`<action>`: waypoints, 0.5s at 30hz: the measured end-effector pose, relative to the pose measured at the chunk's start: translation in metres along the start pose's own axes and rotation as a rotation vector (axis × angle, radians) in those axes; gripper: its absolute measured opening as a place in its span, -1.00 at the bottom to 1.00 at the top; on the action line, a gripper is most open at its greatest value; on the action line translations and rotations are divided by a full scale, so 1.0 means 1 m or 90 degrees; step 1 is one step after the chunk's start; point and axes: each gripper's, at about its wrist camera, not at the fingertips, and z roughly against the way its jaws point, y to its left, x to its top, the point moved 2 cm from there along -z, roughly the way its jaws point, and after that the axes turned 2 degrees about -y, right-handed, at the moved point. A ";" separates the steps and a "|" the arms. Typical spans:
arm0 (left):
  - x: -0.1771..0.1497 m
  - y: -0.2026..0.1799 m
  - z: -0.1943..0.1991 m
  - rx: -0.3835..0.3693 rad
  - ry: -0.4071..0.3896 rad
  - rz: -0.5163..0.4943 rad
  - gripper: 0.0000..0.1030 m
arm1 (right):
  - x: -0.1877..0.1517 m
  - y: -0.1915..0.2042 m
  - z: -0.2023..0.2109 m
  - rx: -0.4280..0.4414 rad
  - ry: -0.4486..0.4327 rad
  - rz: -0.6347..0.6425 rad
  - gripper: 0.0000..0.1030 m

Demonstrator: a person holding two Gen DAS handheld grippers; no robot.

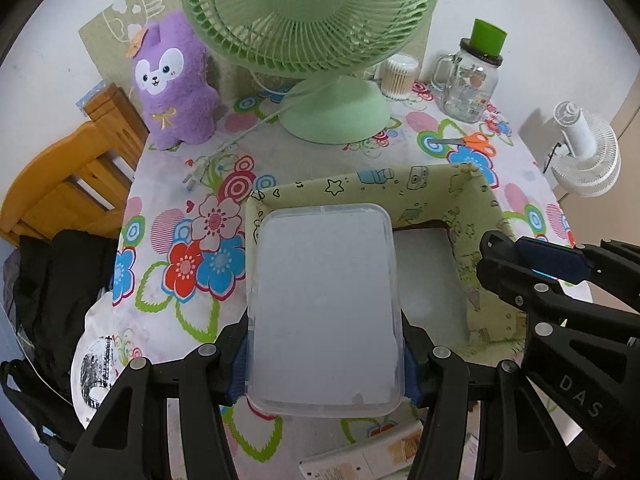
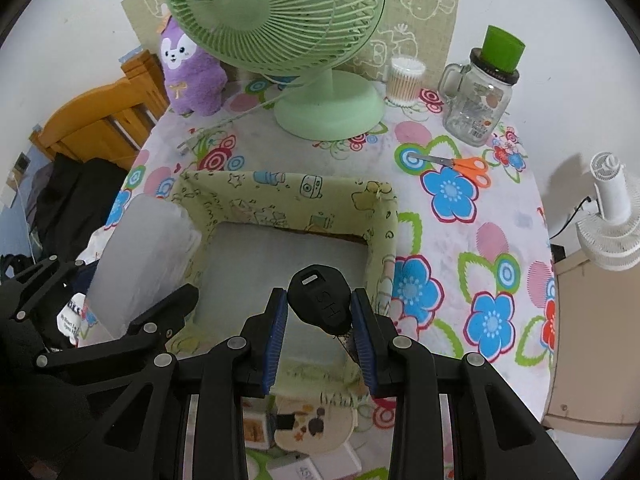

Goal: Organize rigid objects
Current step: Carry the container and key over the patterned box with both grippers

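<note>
My left gripper [image 1: 324, 368] is shut on a translucent plastic container [image 1: 324, 308], gripping it by its two long sides. The container hangs over the left part of a green fabric box [image 1: 400, 184] with cartoon prints. That box is open at the top and shows a pale floor. My right gripper [image 2: 320, 320] is shut on a black-handled tool [image 2: 320, 296], whose toothed metal blade points back between the pads. It hovers above the near right part of the fabric box [image 2: 280, 188]. In the right wrist view the container [image 2: 148, 264] and left gripper [image 2: 112, 284] are at the left.
On the flowered tablecloth [image 2: 460, 240] behind the box stand a green fan [image 1: 332, 112], a purple plush toy [image 1: 176, 84], a swab jar [image 1: 398, 76] and a glass mug [image 1: 468, 84] with a green cup on it. Orange scissors [image 2: 464, 166] lie right. A wooden chair [image 1: 72, 184] stands left.
</note>
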 end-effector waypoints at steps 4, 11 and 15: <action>0.003 -0.004 -0.014 0.003 0.013 -0.001 0.17 | 0.006 -0.001 -0.012 0.006 0.008 -0.001 -0.31; 0.010 -0.008 -0.033 -0.004 0.032 0.010 0.17 | 0.013 -0.001 -0.033 0.017 0.025 0.002 -0.31; 0.011 -0.009 -0.042 -0.005 0.043 0.014 0.17 | 0.016 -0.003 -0.041 0.021 0.034 0.001 -0.31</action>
